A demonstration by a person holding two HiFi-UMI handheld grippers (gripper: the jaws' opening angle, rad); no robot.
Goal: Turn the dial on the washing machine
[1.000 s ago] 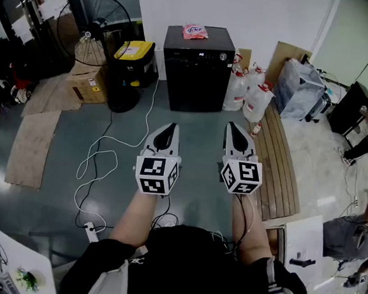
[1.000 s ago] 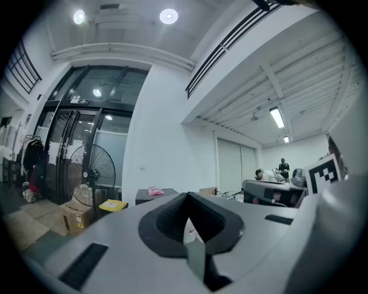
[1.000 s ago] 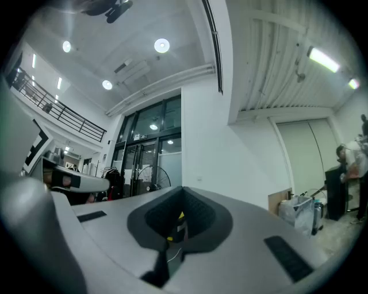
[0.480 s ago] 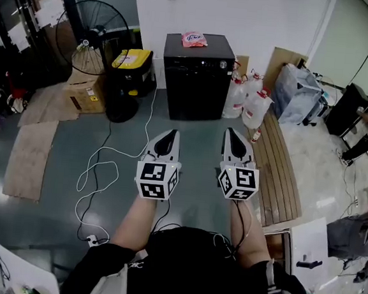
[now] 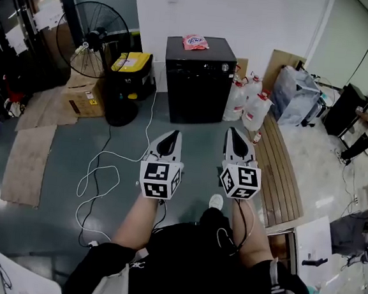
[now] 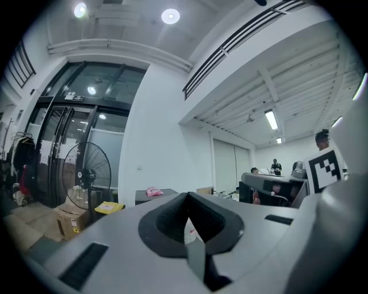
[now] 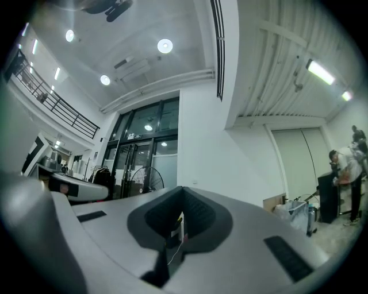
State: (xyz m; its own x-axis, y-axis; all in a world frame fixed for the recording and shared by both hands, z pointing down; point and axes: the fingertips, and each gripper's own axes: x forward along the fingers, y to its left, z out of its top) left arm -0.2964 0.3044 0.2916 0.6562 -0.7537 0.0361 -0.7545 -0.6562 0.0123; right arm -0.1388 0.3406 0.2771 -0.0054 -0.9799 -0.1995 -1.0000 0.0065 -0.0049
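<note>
White shoe (image 5: 216, 201): new entry. It shows on the floor between the forearms, well short of the washing machine, and was absent a second ago. Read as a step forward.

Grey left gripper (image 5: 170, 135): held out ahead of the person, left of the washing machine's centre line and well apart from it. Jaws together, nothing between them.

Grey right gripper (image 5: 231, 133): level with the left one, roughly in line with the washing machine's right edge and equally far off. Jaws closed on nothing.

White cable (image 5: 102, 168): loops on the floor in front of the washing machine, to its left.

Black washing machine (image 5: 198, 90): against the white wall, front toward the person. It sits lower in the head view than a second ago.

Dial (image 5: 224, 67): small pale knob at the right end of the washing machine's control strip. Untouched.

Pink packet (image 5: 194, 42): lies on top of the washing machine.

Black fan (image 5: 95, 30): left of the washing machine, now fuller in frame.

Assessment: the changes point to a walk toward the washing machine, so this is the approach stage and the turn has not begun. The right gripper is on the dial's side. Its jaws would probably need to part before taking the knob.
</note>
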